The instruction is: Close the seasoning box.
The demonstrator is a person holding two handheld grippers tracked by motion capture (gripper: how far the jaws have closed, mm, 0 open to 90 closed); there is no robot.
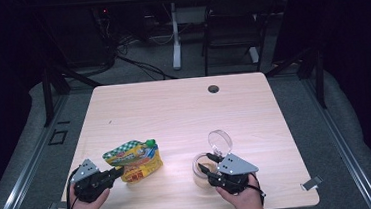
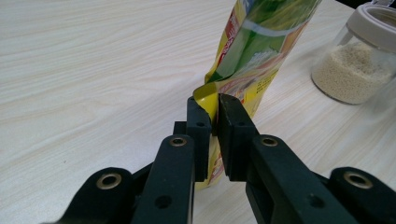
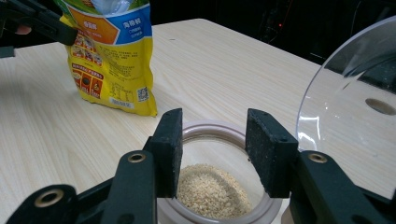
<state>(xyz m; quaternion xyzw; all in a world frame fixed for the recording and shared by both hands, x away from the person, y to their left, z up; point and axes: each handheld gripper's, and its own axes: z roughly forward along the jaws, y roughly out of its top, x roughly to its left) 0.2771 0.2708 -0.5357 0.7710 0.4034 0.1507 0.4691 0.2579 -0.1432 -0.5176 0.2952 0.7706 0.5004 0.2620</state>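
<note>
Left gripper (image 2: 211, 116) pinching yellow-green foil pouch (image 2: 243, 70) near worktop's (image 1: 173, 105) front edge; right gripper (image 3: 212, 140) gaping over lid-open glass jar (image 3: 219, 186) of beige grains. Pouring apparently not yet begun.

yellow-green pouch (image 1: 134, 161) standing mid-table, open glass jar (image 1: 202, 169) of grains to its right

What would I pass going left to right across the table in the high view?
Left gripper → yellow pouch → jar with its open lid → right gripper, though this last one overlaps the jar, so their order is loose.
</note>
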